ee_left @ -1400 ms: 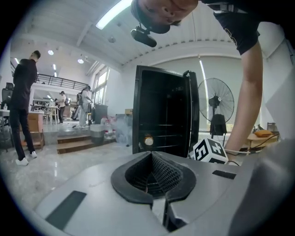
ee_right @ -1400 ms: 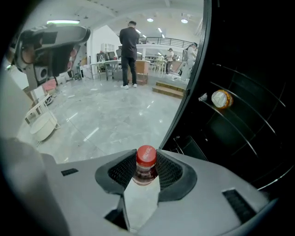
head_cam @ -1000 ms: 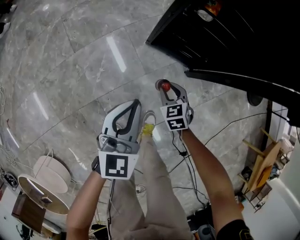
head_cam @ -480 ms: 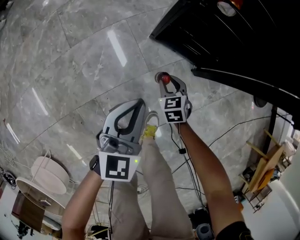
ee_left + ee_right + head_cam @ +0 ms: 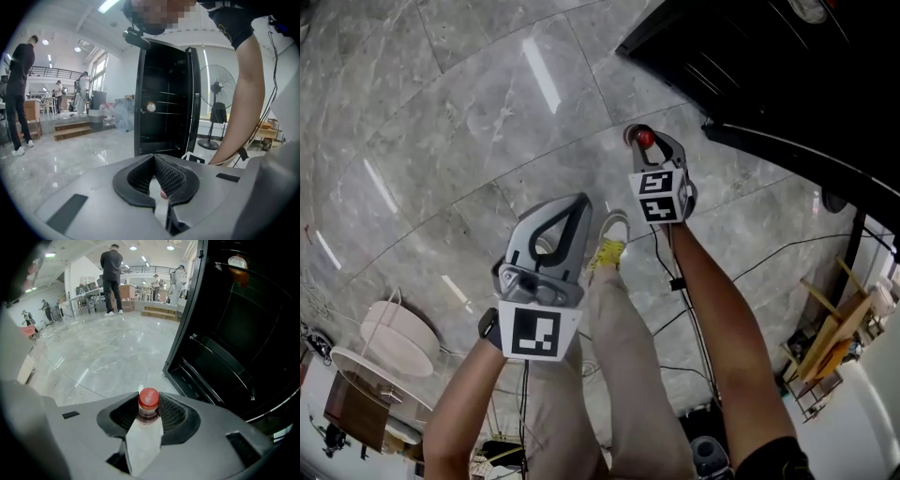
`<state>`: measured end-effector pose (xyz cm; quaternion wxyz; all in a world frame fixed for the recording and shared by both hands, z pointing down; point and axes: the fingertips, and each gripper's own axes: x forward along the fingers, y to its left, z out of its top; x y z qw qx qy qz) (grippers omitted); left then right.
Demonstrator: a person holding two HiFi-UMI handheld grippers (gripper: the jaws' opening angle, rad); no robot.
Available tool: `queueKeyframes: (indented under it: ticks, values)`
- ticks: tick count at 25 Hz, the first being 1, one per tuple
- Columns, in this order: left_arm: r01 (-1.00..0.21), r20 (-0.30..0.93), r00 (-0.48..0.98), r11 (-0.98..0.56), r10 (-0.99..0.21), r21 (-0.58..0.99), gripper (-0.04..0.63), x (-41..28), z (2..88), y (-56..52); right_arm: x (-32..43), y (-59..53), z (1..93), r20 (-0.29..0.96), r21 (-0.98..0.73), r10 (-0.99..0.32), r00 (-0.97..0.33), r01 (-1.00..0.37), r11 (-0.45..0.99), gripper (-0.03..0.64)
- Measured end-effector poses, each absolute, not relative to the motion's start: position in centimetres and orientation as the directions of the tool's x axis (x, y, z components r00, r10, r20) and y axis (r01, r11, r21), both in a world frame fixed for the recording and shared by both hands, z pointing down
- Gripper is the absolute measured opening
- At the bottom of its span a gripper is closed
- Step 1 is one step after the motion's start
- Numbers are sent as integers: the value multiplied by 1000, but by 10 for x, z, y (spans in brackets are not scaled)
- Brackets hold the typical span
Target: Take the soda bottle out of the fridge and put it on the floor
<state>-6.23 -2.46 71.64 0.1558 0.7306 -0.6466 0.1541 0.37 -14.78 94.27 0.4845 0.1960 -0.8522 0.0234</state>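
Since a second ago, the right gripper [image 5: 652, 148] has slid up the head view toward the lower edge of the tall black fridge with its door open [image 5: 769, 84]. It appears to be sinking toward the glossy grey marble floor [image 5: 469, 122]. The left gripper [image 5: 575, 208] has shifted only a little.

The fridge step looks done, and setting the bottle down is what remains.

The right gripper is clenched on the dark soda bottle with a red cap [image 5: 645, 138], which is out of the fridge and held upright above bare floor beside it. The left gripper's jaw tips are pressed together with nothing between them.

The head view shows only the red cap peeking past the jaws, plus the person's white shoe with yellow laces [image 5: 609, 246] and the black cables [image 5: 694, 319] trailing behind.

The right gripper view shows what that view hides: both pads pinching the bottle's neck just under the cap. The bottle's body and base stay covered, so no view tells whether it touches the floor.

The left gripper view shows the fridge standing open and a pedestal fan [image 5: 216, 89], but no bottle.
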Motion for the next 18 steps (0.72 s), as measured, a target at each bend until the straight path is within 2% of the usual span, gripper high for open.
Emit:
queueKeyframes:
  ticks: [6,18]
  values:
    - [-994,443,105,-94,-890,48,17,-67,731,-22,7,-138,967,870,133,-252,-424,-289,948,126]
    - [-994,453,104,-84,-886,64,17,-68,742,-16,7,-105,1008,948,107,-97,-303,16,994,126]
